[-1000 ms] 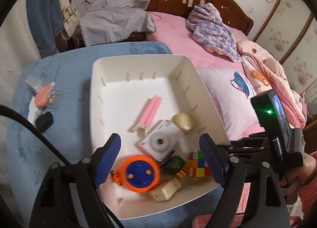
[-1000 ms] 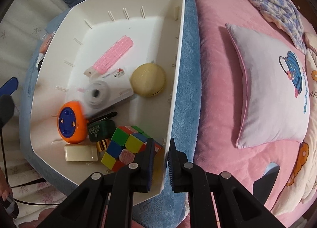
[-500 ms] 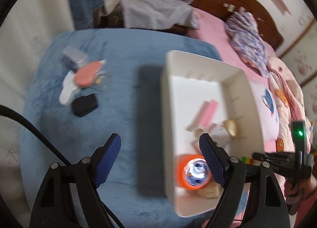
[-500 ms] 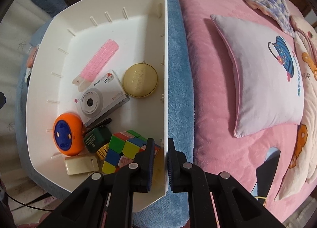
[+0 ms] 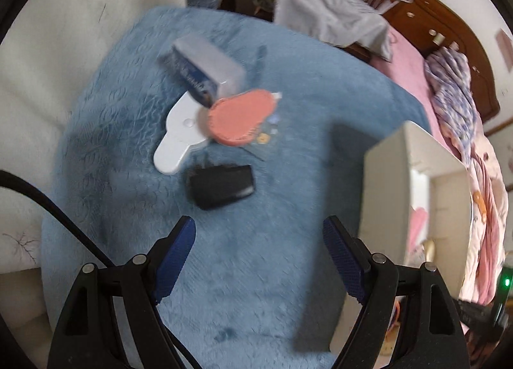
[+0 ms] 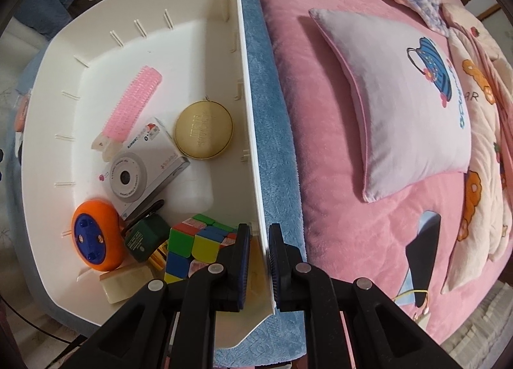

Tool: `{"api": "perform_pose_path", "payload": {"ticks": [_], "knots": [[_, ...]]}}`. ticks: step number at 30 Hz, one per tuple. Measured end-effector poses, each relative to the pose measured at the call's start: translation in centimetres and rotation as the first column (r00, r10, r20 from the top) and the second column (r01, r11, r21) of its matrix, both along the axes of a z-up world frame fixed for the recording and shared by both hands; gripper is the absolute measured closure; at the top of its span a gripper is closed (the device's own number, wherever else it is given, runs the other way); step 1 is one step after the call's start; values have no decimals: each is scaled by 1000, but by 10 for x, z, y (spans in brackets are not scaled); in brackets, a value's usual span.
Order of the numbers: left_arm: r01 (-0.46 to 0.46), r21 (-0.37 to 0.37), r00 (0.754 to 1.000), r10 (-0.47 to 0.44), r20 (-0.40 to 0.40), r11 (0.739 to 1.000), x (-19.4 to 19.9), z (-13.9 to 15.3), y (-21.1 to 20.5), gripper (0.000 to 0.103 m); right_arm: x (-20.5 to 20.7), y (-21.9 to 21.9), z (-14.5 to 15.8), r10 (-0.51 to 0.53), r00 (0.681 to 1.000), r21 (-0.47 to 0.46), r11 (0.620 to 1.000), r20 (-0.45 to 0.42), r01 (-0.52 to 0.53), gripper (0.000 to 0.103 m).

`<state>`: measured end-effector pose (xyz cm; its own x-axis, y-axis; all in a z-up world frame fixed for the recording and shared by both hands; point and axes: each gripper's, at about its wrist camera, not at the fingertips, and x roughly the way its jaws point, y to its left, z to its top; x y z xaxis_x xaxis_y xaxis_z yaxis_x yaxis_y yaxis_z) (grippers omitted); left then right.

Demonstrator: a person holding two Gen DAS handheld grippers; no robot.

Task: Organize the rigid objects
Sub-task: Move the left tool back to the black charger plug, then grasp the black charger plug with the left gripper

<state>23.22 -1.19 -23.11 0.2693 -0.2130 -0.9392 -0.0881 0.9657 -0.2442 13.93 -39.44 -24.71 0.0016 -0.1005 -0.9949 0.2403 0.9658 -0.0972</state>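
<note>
- Blue plush cloth point(image 5: 288, 288) covered the surface under both tools; it lay below and ahead of the left gripper point(image 5: 259, 252), whose fingers stood wide apart with nothing between them.
- White plastic, the bin point(image 6: 48, 131) was the biggest of the task's things. One of them. Its right wall ran straight between the fingers of the right gripper point(image 6: 258, 248), which were clamped on that wall, one inside the bin and one outside. I judge this grip served to steady the bin while the other hand fetched things.
- Already in the bin, left of and ahead of the right fingers, each counted once: a white toy camera point(image 6: 141, 176), a pink hair roller point(image 6: 133, 110), a gold round compact point(image 6: 204, 130), an orange and blue disc point(image 6: 94, 239), a colour cube point(image 6: 195, 245) just beside the inner finger, a dark green block point(image 6: 146, 235) and a cream bar point(image 6: 126, 282). Seven in all, crowded toward the near end, probably because they were dropped in from that side.
- Not yet in the bin, ahead of the left fingers on the cloth, four things: a grey-blue box point(image 5: 205, 69), a white flat piece point(image 5: 179, 141), a salmon oval piece point(image 5: 239, 120) lying partly over the white one, and a black pouch-like thing point(image 5: 221, 186), nearest the fingertips. The view was blurred, so finer detail was unclear.
- The black thing looked the likeliest next pick, being closest and lying free of the others.
</note>
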Motion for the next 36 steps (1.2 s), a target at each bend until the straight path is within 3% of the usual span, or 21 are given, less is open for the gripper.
{"api": "perform_pose_path", "payload": {"ticks": [6,22,29,36], "knots": [[-75,-5,995,75,-71,997,21,-26,13,19,1,2,0,-25,1000,-29,999,-16,25,91],[-108,62,967,119,-226,992,49,-69,8,20,5,0,-3,-42,998,-27,999,-49,40,91],[-167,67,958,178,-226,984,56,-68,13,21,7,0,-5,-39,998,-24,999,-57,38,91],[-185,106,954,205,-220,977,62,-66,15,36,7,-1,-4,-35,998,-10,999,-58,35,91]]}}
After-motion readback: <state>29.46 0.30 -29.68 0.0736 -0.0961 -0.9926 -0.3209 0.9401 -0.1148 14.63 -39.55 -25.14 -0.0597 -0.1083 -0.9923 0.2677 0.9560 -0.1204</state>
